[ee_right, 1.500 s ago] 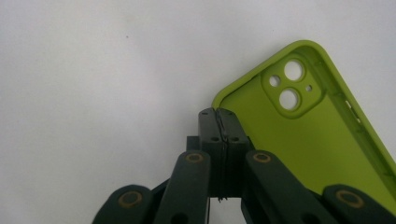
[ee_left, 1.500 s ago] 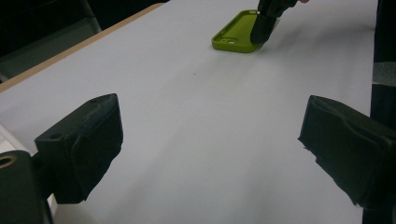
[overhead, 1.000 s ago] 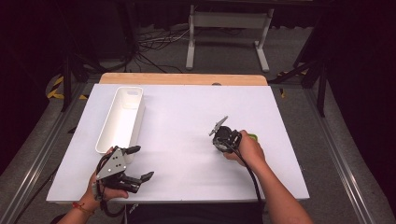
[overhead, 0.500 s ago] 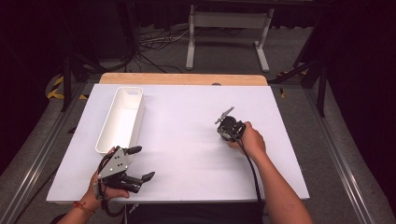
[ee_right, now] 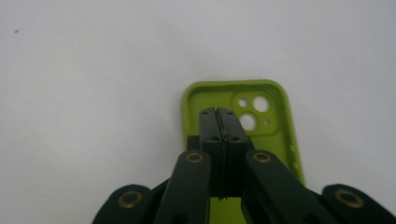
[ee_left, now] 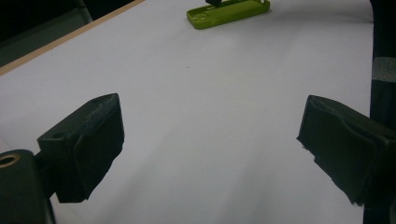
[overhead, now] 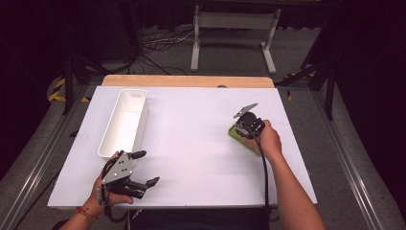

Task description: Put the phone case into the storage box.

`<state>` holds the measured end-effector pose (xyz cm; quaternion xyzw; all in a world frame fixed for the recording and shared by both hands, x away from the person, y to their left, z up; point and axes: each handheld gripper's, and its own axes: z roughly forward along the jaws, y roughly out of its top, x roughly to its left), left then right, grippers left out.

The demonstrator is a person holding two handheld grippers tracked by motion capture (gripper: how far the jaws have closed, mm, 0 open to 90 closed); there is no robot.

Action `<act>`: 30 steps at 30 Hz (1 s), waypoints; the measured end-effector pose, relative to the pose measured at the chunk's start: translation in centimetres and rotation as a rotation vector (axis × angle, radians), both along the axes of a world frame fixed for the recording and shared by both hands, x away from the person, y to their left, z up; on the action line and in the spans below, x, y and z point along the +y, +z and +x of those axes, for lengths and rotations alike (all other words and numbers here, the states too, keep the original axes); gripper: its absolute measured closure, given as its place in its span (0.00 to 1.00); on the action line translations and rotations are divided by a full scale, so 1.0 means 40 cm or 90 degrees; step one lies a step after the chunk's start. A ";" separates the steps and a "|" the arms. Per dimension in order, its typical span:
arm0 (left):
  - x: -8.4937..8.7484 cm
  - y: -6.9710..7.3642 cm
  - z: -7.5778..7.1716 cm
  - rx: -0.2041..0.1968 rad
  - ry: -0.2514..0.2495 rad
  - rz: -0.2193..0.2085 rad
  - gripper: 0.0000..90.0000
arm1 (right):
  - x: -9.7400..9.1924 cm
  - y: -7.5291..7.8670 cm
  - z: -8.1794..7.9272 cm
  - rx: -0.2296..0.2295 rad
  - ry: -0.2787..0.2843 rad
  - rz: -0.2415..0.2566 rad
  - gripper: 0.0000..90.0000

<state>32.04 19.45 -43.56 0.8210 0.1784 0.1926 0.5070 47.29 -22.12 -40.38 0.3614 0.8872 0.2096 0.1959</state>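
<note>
One green phone case [ee_right: 243, 119] lies open side up on the white table [overhead: 191, 139] at about 3 o'clock from its middle, and the right gripper [ee_right: 219, 114] hangs over it with jaws pressed together, empty. Pushed with closed tips, the light case could skid or flip rather than lift. At 7 o'clock the left gripper [overhead: 143, 167] holds its jaws wide apart, near the white bin [overhead: 125, 120], too far off to steady anything.
</note>
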 end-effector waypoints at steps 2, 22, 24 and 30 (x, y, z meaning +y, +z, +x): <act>0.001 0.000 0.000 0.001 0.000 -0.001 0.09 | -0.028 0.011 -0.005 -0.020 -0.007 0.007 1.00; 0.002 0.001 0.000 0.001 0.002 0.003 0.10 | -0.174 -0.007 0.017 -0.042 -0.097 0.016 1.00; 0.003 0.000 0.000 0.003 0.001 0.003 0.10 | -0.167 -0.010 0.022 -0.046 -0.095 0.019 1.00; 0.004 -0.001 0.000 0.004 -0.003 0.006 0.10 | -0.161 -0.028 0.043 -0.049 -0.104 0.007 1.00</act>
